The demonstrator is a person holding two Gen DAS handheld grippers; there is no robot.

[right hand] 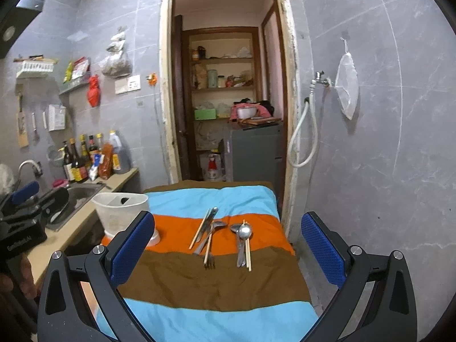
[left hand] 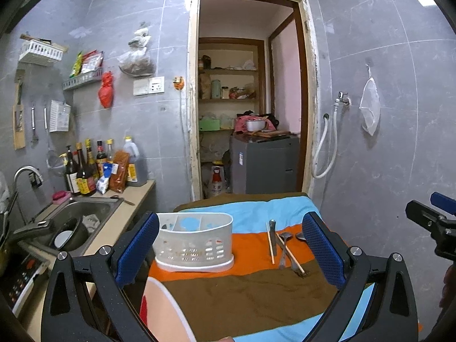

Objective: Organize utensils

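A white slotted utensil caddy (left hand: 194, 242) stands on the orange stripe of a striped cloth (left hand: 245, 290) over a table; it also shows in the right wrist view (right hand: 121, 213). To its right lie loose utensils: a fork (right hand: 209, 252), spoons (right hand: 244, 232), a knife (right hand: 207, 223) and wooden chopsticks (right hand: 248, 252), in two small piles. They also show in the left wrist view (left hand: 280, 245). My left gripper (left hand: 230, 245) is open and empty, held above the cloth before the caddy. My right gripper (right hand: 228, 245) is open and empty, above the utensils.
A counter with a steel sink (left hand: 71, 219), bottles (left hand: 85, 171) and a stove panel (left hand: 20, 279) runs along the left. A doorway (left hand: 248, 94) with shelves and a grey cabinet is behind the table. A tiled wall with tap and hose (right hand: 305, 131) is at right.
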